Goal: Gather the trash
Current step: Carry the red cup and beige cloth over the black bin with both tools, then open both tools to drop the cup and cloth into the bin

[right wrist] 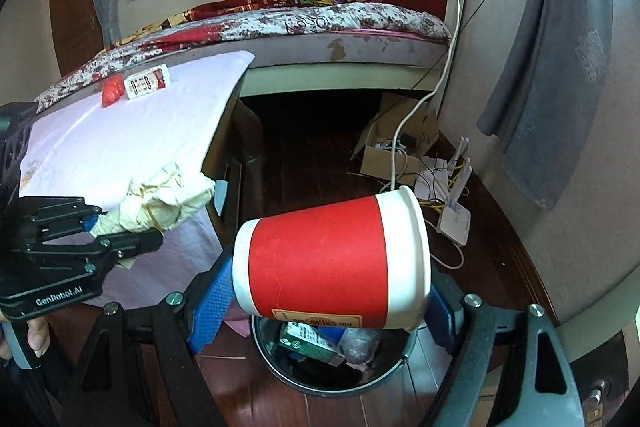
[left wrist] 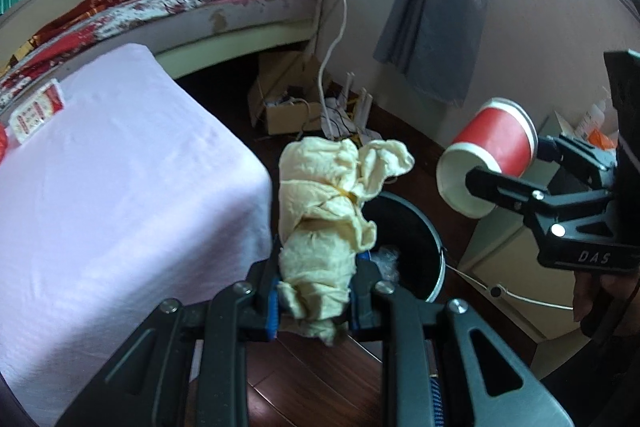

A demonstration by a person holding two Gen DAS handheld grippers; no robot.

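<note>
Over one bin: one cup, one rag.

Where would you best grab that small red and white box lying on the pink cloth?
The red and white box lies flat on the pink cloth, beside a red lump. Probably best to come from above and close the fingers across its two long sides, the narrower span. The lump sits close to one short end, so a lengthwise grip looks crowded.
</note>
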